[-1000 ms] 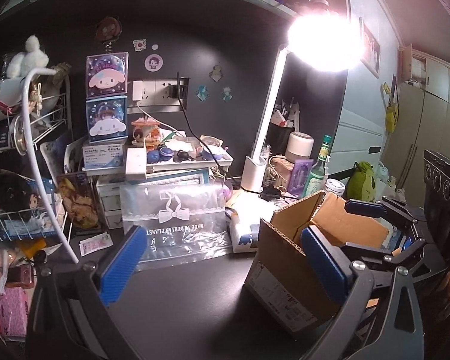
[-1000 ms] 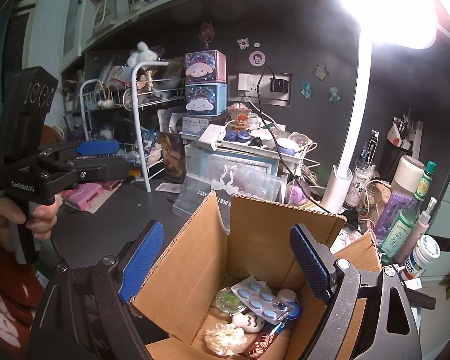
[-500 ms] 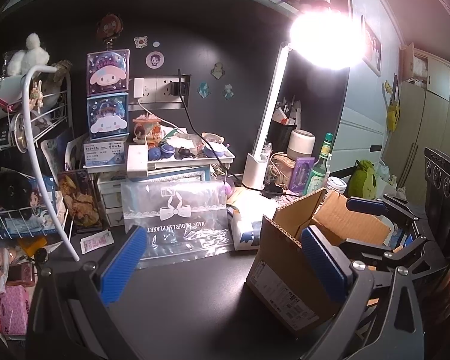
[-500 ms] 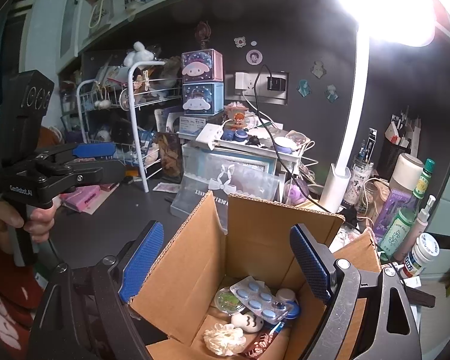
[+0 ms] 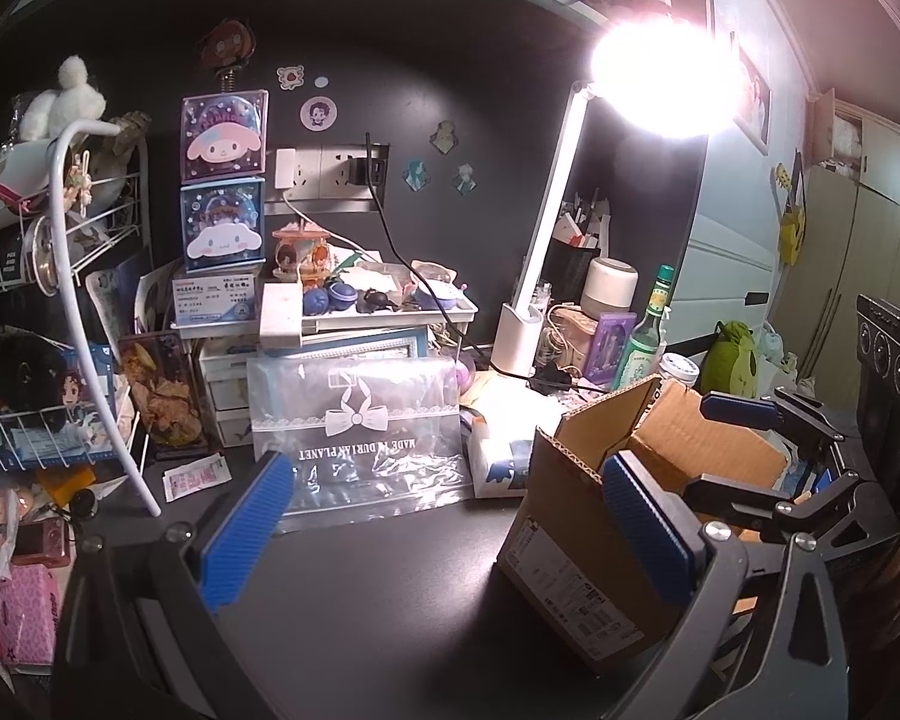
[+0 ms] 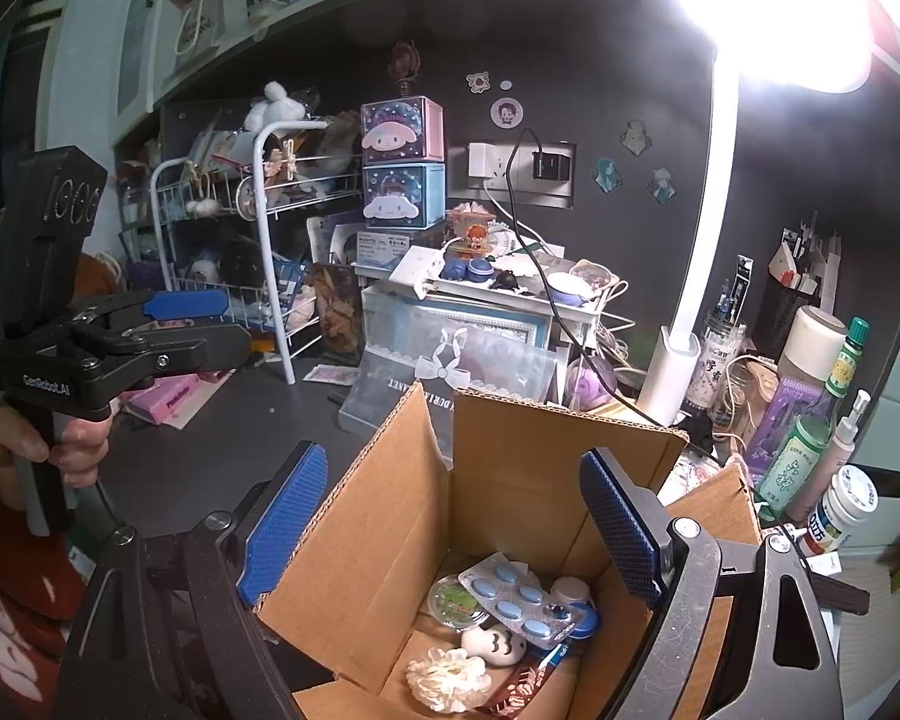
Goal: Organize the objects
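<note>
An open cardboard box (image 6: 513, 480) stands on the dark desk (image 5: 390, 588); it also shows in the left wrist view (image 5: 570, 546). Inside lie a blue pill blister (image 6: 519, 597), a white scrunchie (image 6: 447, 678), a small white face toy (image 6: 498, 645) and a round green case (image 6: 456, 600). My right gripper (image 6: 450, 525) is open and empty, straddling the box from above. My left gripper (image 5: 444, 531) is open and empty above the desk, left of the box. It also shows at the left of the right wrist view (image 6: 162, 330).
A clear zip bag with a bow print (image 5: 360, 432) leans against white drawers. A tray of small items (image 5: 378, 300), stacked character boxes (image 5: 225, 180), a white wire rack (image 5: 60, 300), a lit desk lamp (image 5: 534, 276), bottles (image 6: 810, 438) and pink packets (image 5: 24, 612) crowd the edges.
Both grippers have drifted slightly; the views shifted a little. Both stay open and empty, and the box contents have not moved.
</note>
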Demonstrator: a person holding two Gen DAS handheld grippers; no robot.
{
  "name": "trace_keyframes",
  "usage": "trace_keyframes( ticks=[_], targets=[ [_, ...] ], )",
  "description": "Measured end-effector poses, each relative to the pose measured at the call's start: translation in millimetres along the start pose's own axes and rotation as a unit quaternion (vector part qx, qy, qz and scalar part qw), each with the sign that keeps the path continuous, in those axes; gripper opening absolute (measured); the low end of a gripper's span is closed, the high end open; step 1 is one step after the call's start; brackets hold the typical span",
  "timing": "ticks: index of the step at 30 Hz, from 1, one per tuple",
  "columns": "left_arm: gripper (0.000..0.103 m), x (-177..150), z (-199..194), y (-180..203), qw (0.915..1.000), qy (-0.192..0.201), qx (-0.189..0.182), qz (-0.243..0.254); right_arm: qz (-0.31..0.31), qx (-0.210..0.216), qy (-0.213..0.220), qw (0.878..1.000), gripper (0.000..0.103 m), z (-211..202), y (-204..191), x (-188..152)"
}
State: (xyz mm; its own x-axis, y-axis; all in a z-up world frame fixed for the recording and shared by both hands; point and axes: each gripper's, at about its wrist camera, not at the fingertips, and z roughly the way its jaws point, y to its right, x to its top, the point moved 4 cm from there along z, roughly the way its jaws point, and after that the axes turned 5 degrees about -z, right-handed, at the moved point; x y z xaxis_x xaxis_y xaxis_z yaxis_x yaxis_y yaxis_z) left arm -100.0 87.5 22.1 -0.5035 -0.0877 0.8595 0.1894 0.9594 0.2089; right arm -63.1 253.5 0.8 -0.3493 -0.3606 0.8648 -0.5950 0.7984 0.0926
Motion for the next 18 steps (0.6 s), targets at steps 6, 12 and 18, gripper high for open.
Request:
trace_keyframes(
  ticks=[6,12,18],
  targets=[
    [0.102,0.0,1.1,-1.5,1.0000,-0.001,0.003,0.002,0.000,0.000,0.000,1.000,0.085,0.1,-0.3,0.3],
    [0.102,0.5,1.7,-2.9,1.0000,0.000,0.006,0.001,-0.001,0.001,0.000,1.000,0.085,0.5,0.5,0.6],
    [0.102,0.1,2.2,-3.8,0.9999,0.001,0.011,0.002,-0.001,0.000,0.000,1.000,0.085,0.4,1.2,0.2]
  ],
)
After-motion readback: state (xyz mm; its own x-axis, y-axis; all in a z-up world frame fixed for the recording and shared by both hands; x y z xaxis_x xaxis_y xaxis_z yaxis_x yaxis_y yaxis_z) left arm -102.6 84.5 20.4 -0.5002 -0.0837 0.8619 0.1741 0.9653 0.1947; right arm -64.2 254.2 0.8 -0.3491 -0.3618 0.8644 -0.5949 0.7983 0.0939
